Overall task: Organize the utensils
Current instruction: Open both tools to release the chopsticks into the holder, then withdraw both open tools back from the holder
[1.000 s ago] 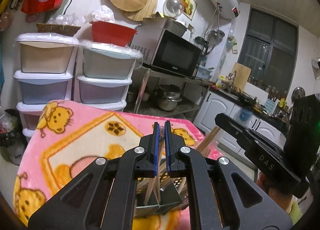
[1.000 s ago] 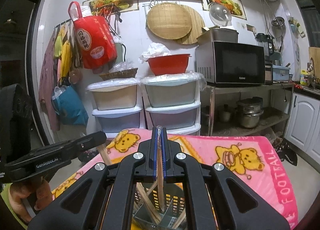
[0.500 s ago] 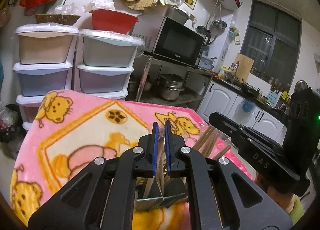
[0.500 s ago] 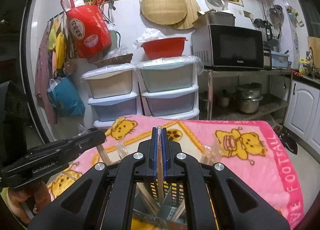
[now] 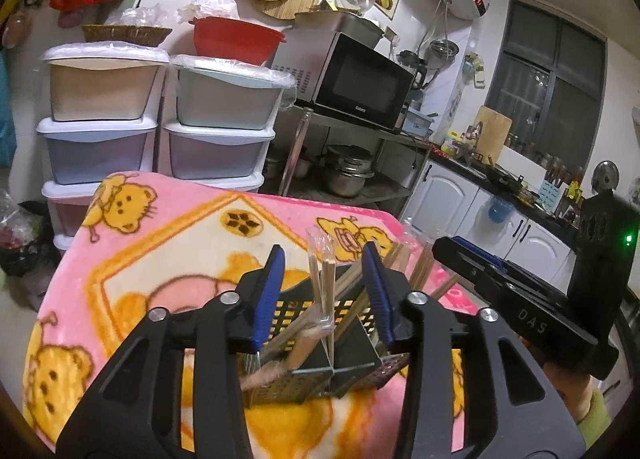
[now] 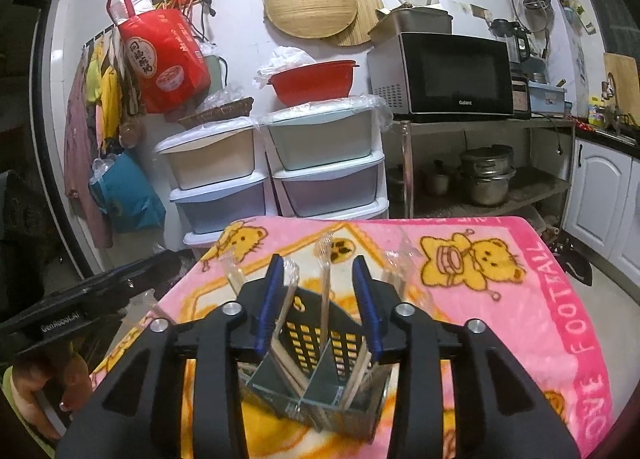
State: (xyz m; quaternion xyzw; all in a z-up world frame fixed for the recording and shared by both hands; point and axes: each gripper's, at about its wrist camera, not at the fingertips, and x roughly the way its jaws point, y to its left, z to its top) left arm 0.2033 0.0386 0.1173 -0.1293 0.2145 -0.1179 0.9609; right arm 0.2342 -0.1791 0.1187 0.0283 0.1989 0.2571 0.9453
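Hovering over the holder: both grippers are hanging just above a black perforated holder on a pink blanket.

Left gripper (image 5: 324,291): its jaws have just been opening and are standing part-way apart; a wrapped pair of chopsticks (image 5: 322,291) is rising upright in the gap, and neither blue pad is touching it.

Right gripper (image 6: 316,299): its jaws have just been opening too and are standing part-way apart; 1 wrapped pair (image 6: 324,291) is standing between them, free of both pads.

Holder (image 5: 304,311): it is sitting on the blanket directly under both sets of jaws (thin dividers are splitting its inside into compartments), and it is showing in the right view as well (image 6: 312,339).

Chopsticks in the holder: several wooden pairs in clear wrappers are leaning at different angles, their tips sticking out above the rim; which compartment each is resting in I cannot tell.

Blanket (image 5: 160,243): pink with yellow bears, it is covering the table; the word FOOTBALL is running along its right edge in the right view.

Hands: a hand (image 6: 36,391) is gripping the left tool at the lower left of the right view; a hand with a green cuff (image 5: 576,391) is holding the right tool in the left view.

Background: stacked drawers (image 6: 280,167), a red bowl (image 6: 312,79) on top, and a microwave (image 6: 448,75) on a metal shelf.
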